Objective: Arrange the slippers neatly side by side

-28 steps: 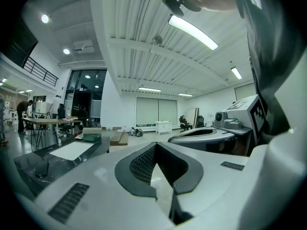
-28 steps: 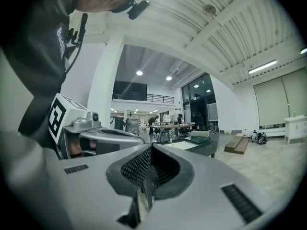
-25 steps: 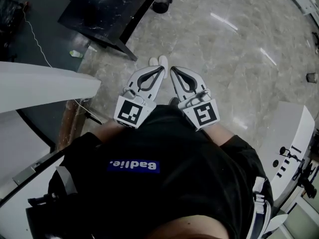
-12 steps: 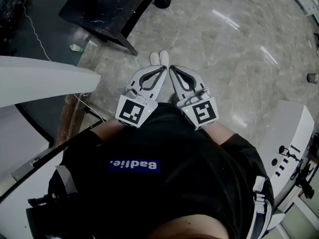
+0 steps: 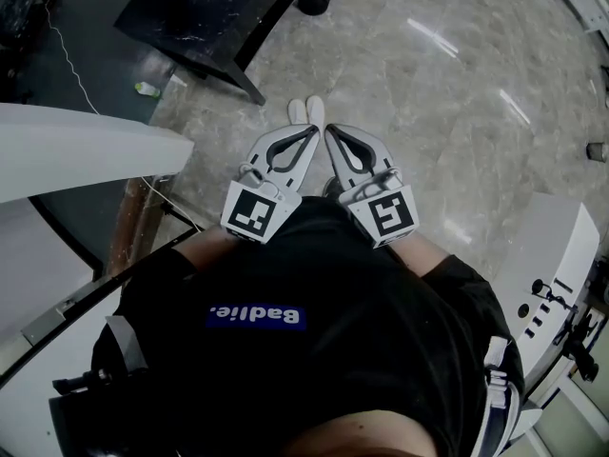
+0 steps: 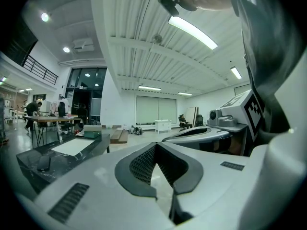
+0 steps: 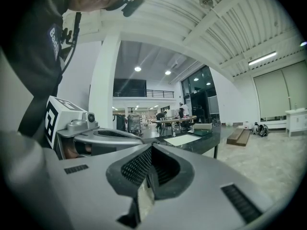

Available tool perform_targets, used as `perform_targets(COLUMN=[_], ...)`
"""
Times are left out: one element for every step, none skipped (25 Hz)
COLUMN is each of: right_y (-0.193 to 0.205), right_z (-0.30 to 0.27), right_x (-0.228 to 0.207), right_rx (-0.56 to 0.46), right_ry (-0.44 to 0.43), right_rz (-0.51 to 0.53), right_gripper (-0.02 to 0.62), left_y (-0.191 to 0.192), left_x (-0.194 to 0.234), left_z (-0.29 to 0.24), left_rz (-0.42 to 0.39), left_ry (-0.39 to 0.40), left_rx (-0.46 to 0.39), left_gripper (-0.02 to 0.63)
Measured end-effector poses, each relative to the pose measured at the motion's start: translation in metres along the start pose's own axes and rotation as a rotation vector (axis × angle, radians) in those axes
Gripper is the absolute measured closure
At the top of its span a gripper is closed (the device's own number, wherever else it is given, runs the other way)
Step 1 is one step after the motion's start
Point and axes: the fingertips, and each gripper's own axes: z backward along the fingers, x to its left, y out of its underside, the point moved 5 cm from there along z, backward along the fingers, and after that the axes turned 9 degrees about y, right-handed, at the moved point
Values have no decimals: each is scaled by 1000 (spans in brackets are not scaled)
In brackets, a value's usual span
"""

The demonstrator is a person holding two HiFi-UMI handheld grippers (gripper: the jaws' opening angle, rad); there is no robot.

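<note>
Two white rounded toes [image 5: 305,110], apparently the slippers, lie close side by side on the marble floor just beyond my gripper tips; most of them is hidden under the grippers. I cannot tell whether they are on feet. My left gripper [image 5: 311,132] and right gripper [image 5: 329,133] are held level in front of the person's waist, tips almost touching each other. Both are shut with nothing between the jaws. In the left gripper view the left gripper [image 6: 155,144] points across the hall; in the right gripper view the right gripper [image 7: 151,147] does the same. No slipper shows in either gripper view.
A black marble table [image 5: 219,27] stands ahead to the left. A white curved desk [image 5: 86,150] is at my left, white equipment [image 5: 552,255] at my right. A small bottle [image 5: 145,89] and a white cable [image 5: 71,79] lie on the floor.
Both grippers stay shut and hold their place by the waist. The view has shifted slightly, nothing else.
</note>
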Motion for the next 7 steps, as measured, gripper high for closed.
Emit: perform_targets(right_y=[-1, -1, -1, -1, -2, -2, -2], right_z=[0, -1, -1, -2, -2, -3, -3], right_x=[0, 1, 1, 0, 0, -1, -1], right_rx=[0, 0, 0, 0, 0, 1, 1], right_ry=[-1, -1, -2, -2, -2, -1, -1], right_rz=[1, 2, 3, 4, 5, 7, 8], right_gripper=[595, 595, 595, 595, 595, 595, 595], left_y=[0, -1, -1, -1, -1, -1, -1], left_x=[1, 1, 2, 2, 2, 3, 3], left_z=[0, 1, 1, 1, 0, 0, 0], left_rz=[0, 1, 2, 1, 1, 0, 0], left_ry=[-1, -2, -1, 0, 1, 2, 2], left_rx=[-1, -2, -1, 1, 2, 3, 4], left_gripper=[606, 606, 606, 606, 606, 606, 606])
